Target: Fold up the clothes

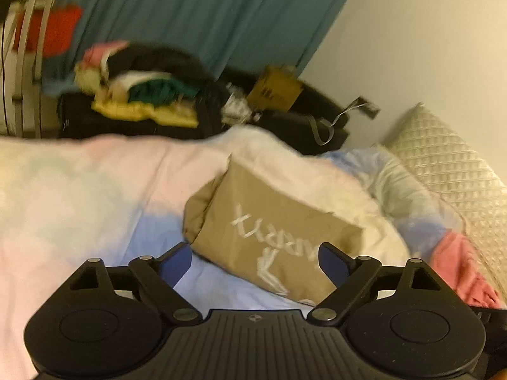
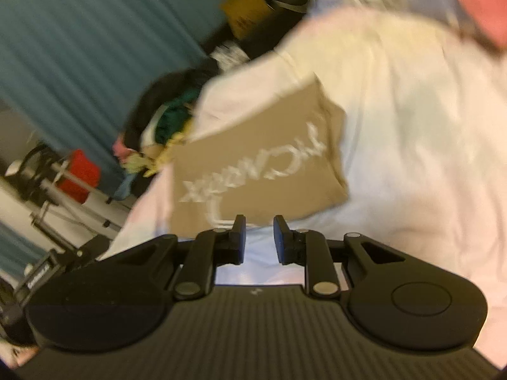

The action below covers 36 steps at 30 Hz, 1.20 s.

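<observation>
At the bottom of each frame, the left gripper (image 1: 255, 261) gapes wide and empty, the right gripper (image 2: 259, 237) narrowly parted, holding nothing. Mid-frame, the tan shirt (image 1: 272, 224) lies folded on the pastel bedspread (image 1: 79, 190); likely finished, needing the next garment from the clothes pile (image 1: 139, 91) before the teal curtain (image 1: 190, 15) at upper left

- A teal curtain (image 1: 196, 12) hung behind the bed (image 1: 79, 190), beside a plain white wall (image 1: 412, 38).
- A dark suitcase (image 1: 133, 123) stood below the curtain.
- A white rack (image 1: 25, 63) stood at the left.
- The light was dim and warm.
</observation>
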{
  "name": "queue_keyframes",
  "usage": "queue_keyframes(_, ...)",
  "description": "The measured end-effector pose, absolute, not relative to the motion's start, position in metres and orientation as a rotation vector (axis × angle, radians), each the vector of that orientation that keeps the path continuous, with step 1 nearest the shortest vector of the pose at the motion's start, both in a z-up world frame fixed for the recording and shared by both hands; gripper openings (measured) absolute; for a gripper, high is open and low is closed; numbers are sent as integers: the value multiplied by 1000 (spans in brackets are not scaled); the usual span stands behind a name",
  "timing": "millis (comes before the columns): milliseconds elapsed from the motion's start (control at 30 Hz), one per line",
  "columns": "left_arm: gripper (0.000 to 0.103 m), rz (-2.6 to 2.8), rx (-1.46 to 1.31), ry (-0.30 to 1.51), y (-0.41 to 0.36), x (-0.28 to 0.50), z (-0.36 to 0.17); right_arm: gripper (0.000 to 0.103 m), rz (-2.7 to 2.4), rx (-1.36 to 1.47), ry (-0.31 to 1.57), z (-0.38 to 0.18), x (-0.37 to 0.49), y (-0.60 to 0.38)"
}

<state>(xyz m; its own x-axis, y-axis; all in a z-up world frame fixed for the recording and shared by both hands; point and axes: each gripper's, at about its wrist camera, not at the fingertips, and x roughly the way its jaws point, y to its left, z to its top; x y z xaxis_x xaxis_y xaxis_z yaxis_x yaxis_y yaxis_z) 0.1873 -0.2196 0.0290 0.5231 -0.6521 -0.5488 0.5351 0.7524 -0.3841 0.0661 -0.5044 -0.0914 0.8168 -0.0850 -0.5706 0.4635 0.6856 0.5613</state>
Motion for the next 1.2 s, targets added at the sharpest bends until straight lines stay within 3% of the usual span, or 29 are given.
queue_keyframes(67,102,-724,-149,686,-211,164,57,23,-311,693,503,-62,46,-486)
queue_keyframes(133,103,-727,-127,636,-197,137,82,27,-296,633,472,-38,30,-472)
queue_keyframes(200,103,-726,-102,587,-183,107,107,51,-281,579,435,-19,13,-457)
queue_keyframes(233,103,-722,-79,554,-177,93,117,72,-277,555,412,-12,1,-447)
queue_keyframes(267,103,-721,-54,518,-170,77,126,83,-274,532,387,-6,-11,-437)
queue_keyframes(467,103,-709,-8,412,-125,0,150,84,-262,457,295,9,-75,-393)
queue_keyframes(667,103,-686,8,360,-83,-51,129,84,-295,423,247,-16,-107,-367)
queue_keyframes(1200,103,-595,33,319,-60,-75,51,84,-366,225,187,-88,-107,-330)
